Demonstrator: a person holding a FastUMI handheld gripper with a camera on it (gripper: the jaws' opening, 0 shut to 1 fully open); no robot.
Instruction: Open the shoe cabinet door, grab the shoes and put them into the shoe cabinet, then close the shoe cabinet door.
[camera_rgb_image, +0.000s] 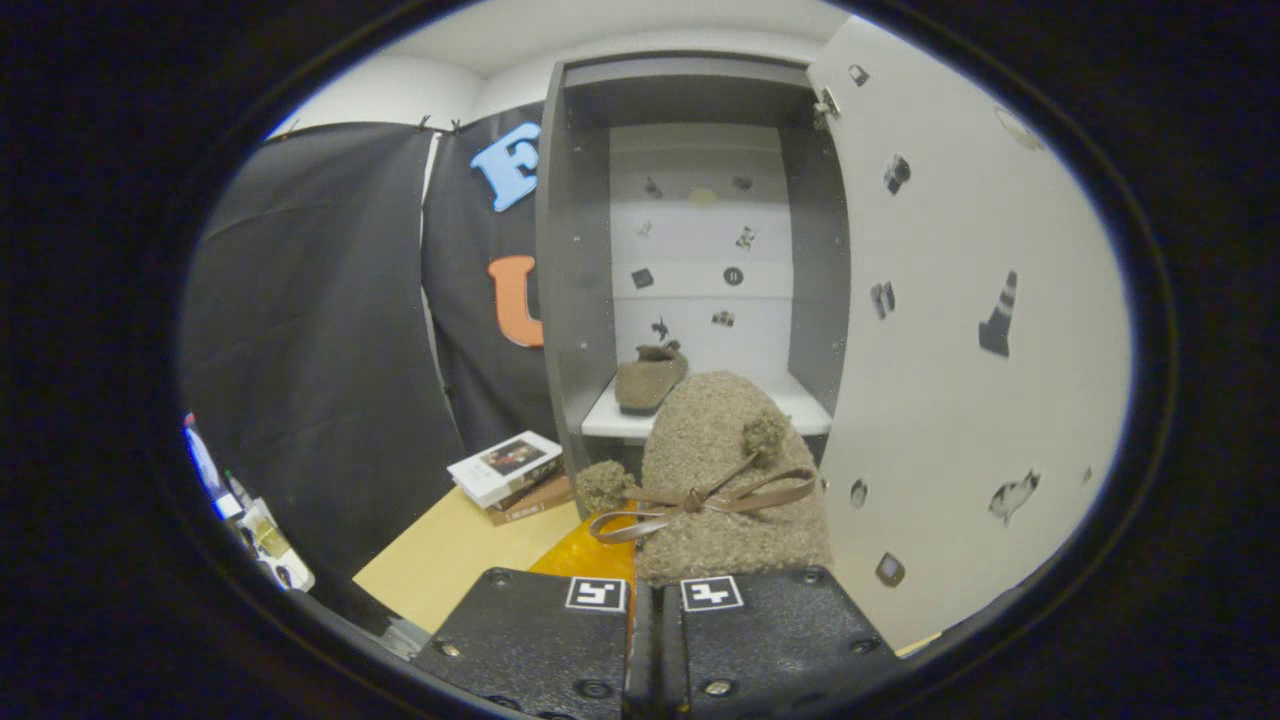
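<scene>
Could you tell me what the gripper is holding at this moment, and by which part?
The gripper holds a fuzzy brown slipper by its rear end; its bow faces the camera. The jaws are nearly closed on it.

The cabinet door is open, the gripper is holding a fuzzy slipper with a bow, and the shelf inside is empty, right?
Not quite. The shelf is not empty: the gripper view shows another slipper already lying on it. The rest holds: the cabinet door is open, and the gripper is shut on the fuzzy slipper with a bow.
</scene>
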